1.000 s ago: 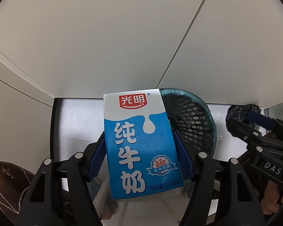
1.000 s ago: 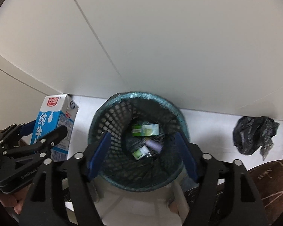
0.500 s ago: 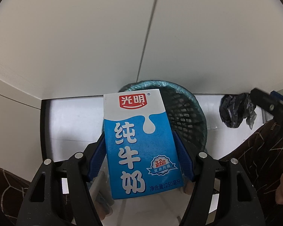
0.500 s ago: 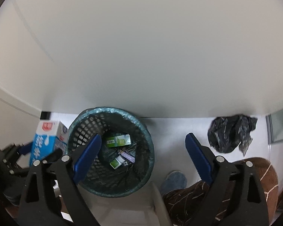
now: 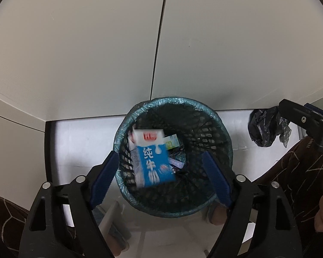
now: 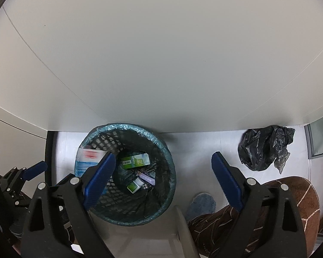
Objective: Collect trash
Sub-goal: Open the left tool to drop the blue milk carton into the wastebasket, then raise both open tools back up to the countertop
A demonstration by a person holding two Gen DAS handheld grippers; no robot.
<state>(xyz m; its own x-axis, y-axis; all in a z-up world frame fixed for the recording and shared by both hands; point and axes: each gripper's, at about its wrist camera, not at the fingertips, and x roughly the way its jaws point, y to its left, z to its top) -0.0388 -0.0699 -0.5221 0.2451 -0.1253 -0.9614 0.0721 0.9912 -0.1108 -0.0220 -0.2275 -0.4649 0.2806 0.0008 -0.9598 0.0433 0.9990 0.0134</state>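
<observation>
The blue-and-white milk carton with a red logo [image 5: 149,161] is seen blurred and tilted inside the dark mesh wastebasket lined with a teal plastic bag [image 5: 224,133], toward the basket's left wall, below and clear of the left gripper [image 5: 161,178]. The left gripper's jaws are opening; nothing is pressed by the blue pads [image 5: 105,176], and the carton is framed between them only in line of sight, well beneath. In the right wrist view the same carton shows at the basket's left rim, partly hidden behind a blue pad. A green-and-white box [image 6: 135,161], a small green-and-white bottle [image 6: 134,186] and a pale purple wrapper [image 6: 147,178] are seen at the basket bottom. The right gripper [image 6: 161,178] is spread wide with nothing held; the gap between its pads spans the basket's right rim and bare white floor [image 6: 193,148]. A crumpled black plastic bag [image 6: 264,148] lies on the floor to the right of the basket, well apart from it, near the base of the pale wall [image 6: 161,53]. A brown patterned trouser leg [image 6: 290,210] is visible at lower right.
</observation>
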